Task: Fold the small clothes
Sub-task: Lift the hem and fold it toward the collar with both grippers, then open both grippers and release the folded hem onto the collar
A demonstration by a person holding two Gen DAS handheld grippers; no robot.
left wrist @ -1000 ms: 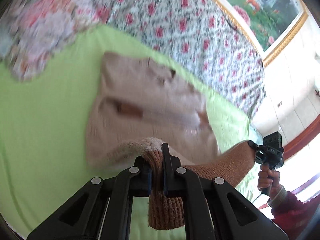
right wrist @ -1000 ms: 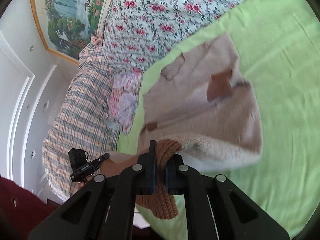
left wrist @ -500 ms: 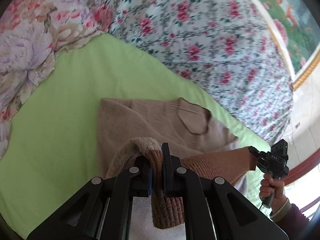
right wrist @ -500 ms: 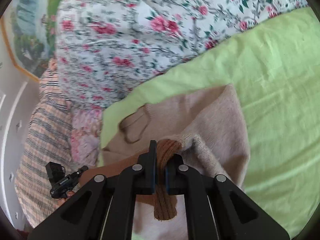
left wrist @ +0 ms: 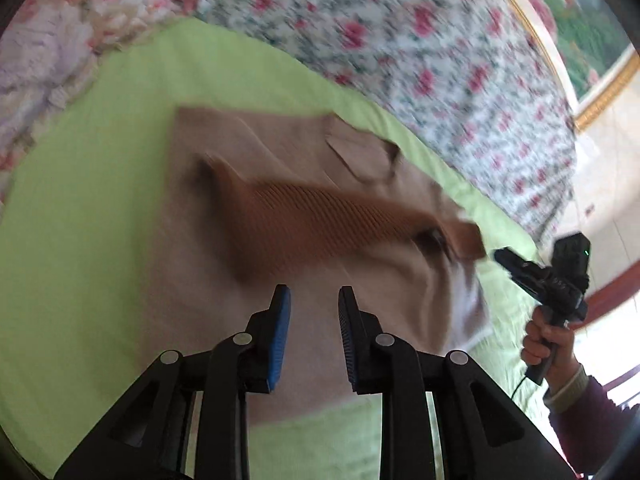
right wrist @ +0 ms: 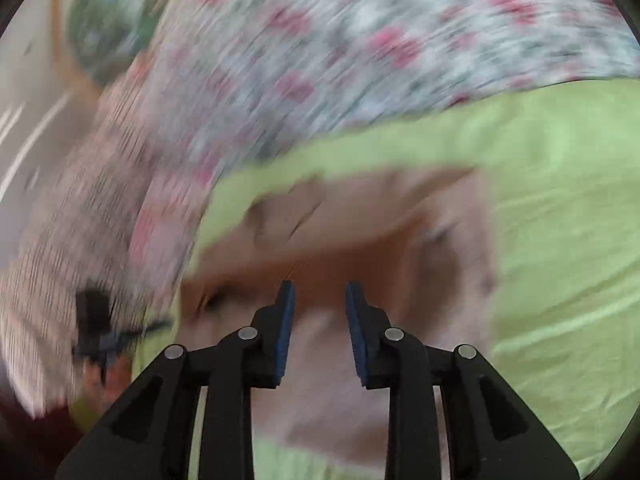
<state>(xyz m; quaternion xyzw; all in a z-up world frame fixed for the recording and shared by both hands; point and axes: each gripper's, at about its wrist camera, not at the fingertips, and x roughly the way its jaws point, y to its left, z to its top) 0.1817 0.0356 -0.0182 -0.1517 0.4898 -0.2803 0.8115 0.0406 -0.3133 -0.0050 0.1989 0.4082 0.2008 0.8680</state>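
A small beige knit sweater [left wrist: 224, 280] lies folded on the green bed sheet [left wrist: 80, 240]. Its brown ribbed hem band [left wrist: 312, 224] lies across the middle, below the collar [left wrist: 360, 156]. My left gripper [left wrist: 314, 300] is open and empty just above the sweater's near half. My right gripper [right wrist: 320, 296] is open and empty over the sweater [right wrist: 360, 240]; that view is heavily blurred. The right gripper also shows in the left wrist view [left wrist: 504, 258], held by a hand at the sweater's right edge.
A floral quilt [left wrist: 400, 40] is bunched along the far side of the bed. A floral pillow [left wrist: 48, 60] lies at the far left. A plaid blanket [right wrist: 60, 220] is at the left in the right wrist view. A framed painting [left wrist: 580, 8] hangs on the wall.
Both grippers have opened and let go of the brown hem. The hem now lies across the sweater, folded over toward the collar. Both cameras are moving, the right one fast.
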